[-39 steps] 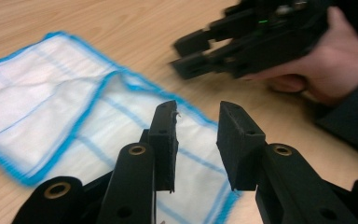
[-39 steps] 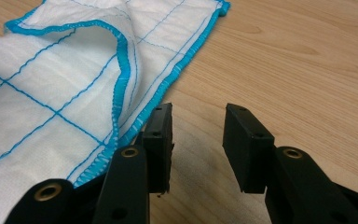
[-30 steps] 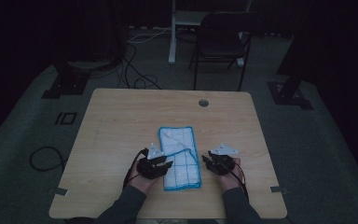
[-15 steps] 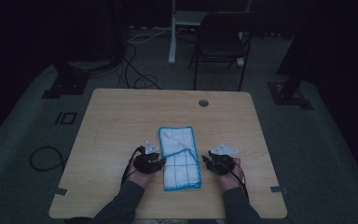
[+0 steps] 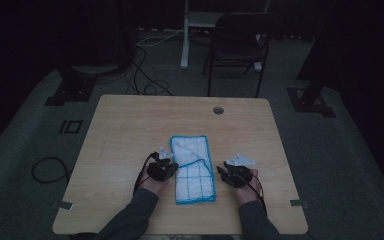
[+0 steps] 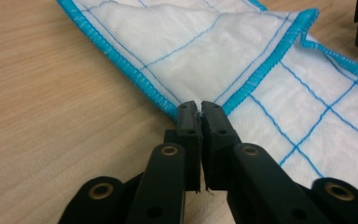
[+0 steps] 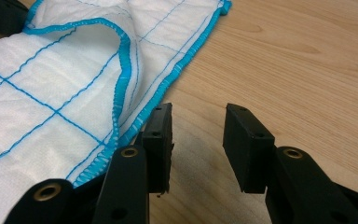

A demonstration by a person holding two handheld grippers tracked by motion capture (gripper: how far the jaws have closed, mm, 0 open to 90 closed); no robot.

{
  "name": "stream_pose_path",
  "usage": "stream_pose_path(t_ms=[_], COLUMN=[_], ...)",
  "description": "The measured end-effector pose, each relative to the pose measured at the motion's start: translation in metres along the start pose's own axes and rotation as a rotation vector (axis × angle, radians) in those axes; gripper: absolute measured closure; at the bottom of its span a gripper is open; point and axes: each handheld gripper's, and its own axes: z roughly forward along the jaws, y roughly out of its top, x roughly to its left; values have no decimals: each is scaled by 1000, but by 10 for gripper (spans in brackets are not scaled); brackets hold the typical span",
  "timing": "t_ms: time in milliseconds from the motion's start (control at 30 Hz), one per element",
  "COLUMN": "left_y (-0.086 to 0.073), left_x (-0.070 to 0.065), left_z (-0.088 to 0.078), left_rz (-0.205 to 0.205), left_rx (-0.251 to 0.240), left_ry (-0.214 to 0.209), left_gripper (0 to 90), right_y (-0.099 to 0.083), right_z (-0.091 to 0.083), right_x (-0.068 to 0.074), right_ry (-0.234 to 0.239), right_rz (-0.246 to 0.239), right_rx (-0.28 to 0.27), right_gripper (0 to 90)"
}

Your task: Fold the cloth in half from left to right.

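A white cloth [image 5: 195, 170] with blue grid lines and a blue hem lies on the wooden table [image 5: 130, 125], its far part folded over into a flap. My left gripper [image 5: 173, 167] is at the cloth's left edge. In the left gripper view its jaws [image 6: 199, 109] have just closed and pinch the blue-hemmed corner of the flap [image 6: 205, 56]. My right gripper [image 5: 221, 173] rests by the cloth's right edge. In the right gripper view it [image 7: 198, 121] stands open over bare wood, with the cloth's hem [image 7: 121, 70] just beside one jaw.
A round cable hole [image 5: 218, 110] sits near the table's far edge. A dark chair [image 5: 237, 45] and a desk leg stand beyond the table. Cables [image 5: 50, 167] lie on the floor to the left. The person's sleeves enter from the near edge.
My left gripper has shifted a little farther along the cloth's left edge and closed on the folded corner. The right gripper has stayed where it was.
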Motion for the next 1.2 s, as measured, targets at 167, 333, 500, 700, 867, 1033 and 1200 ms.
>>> stream_pose_path(t_ms=[167,333,500,700,867,1033,1200], left_y=[7,16,26,37,48,57,57], left_x=[0,-2,-3,-3,-1,3,2], left_z=[0,-3,0,5,10,15,15], left_rz=[7,15,14,19,14,-11,-11], left_rx=[-11,-36,-53,-63,-79,-101,-119], left_ry=[8,10,10,11,18,5,3], left_gripper=[893,893,893,892,891,864,734], right_y=[0,0,0,0,0,0,0], right_z=[0,0,0,0,0,0,-1], right_x=[0,0,0,0,0,0,-1], right_ry=[0,1,1,1,2,2,2], right_rz=[0,0,0,-2,-3,-2,0], right_rx=[-1,-1,-2,-4,-3,-5,-5], right_gripper=[627,627,627,627,627,627,626])
